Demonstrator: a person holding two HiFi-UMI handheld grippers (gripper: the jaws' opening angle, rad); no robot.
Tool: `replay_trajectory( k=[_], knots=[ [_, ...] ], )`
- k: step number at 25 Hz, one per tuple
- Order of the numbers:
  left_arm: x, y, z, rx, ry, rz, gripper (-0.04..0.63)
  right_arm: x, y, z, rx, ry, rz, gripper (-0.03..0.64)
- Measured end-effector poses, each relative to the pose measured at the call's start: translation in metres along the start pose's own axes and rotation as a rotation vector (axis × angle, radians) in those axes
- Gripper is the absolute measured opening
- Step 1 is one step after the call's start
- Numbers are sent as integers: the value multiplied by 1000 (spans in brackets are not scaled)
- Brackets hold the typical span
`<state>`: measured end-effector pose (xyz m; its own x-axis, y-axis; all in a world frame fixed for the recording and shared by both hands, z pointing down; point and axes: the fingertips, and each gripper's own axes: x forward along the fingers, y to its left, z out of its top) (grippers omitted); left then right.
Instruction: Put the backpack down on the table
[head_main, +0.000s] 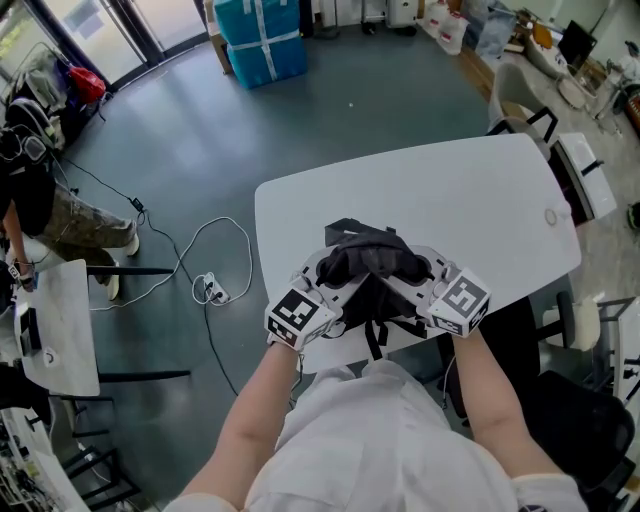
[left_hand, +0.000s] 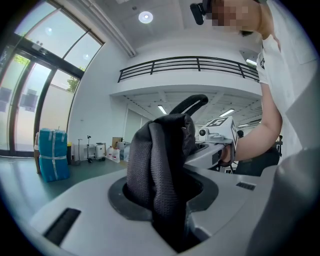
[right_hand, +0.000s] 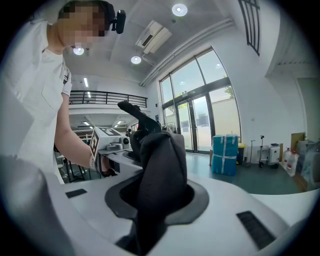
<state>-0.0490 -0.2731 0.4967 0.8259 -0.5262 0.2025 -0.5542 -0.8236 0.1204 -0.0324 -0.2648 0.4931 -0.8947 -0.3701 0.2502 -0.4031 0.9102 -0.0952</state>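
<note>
So the black backpack is sitting in a slumped heap at the table's near edge, roughly mid-width. It looks like its weight is already on the tabletop. One strap dangles off that edge toward the person.

The left gripper and right gripper hang just over that same near edge. Each one's jaws are clamped on a thick bunched fold of the bag's mesh fabric, with nothing else in between. Both gripper views show the cloth wadded deep into the jaw slot.

My take on doing this well: make sure the bag's bottom is fully supported before you let go. I'd nudge it a bit further in from the near edge so that hanging strap can't drag it off. Then open both jaws together and back out low, since mesh loves to snag on the pads.

Orientation is hard to call because it's so crumpled. A curved carry handle sticks up above the fabric, so I'd guess the top is facing up. The long axis seems to run from the near edge toward the table's far side, angled slightly left, but that's a loose read.
</note>
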Motion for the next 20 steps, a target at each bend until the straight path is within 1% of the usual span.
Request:
replay_trajectory(
  k=[9, 15, 20],
  knots=[
    [-1, 1, -1, 5, 11, -1, 149, 0, -2, -1, -15, 23, -31, 112],
    [-4, -4, 4, 37, 29, -10, 173, -6, -1, 3, -30, 33, -36, 161],
    [-8, -11, 2, 87, 59, -18, 227, -13, 3, 6, -72, 39, -34, 212]
  ],
)
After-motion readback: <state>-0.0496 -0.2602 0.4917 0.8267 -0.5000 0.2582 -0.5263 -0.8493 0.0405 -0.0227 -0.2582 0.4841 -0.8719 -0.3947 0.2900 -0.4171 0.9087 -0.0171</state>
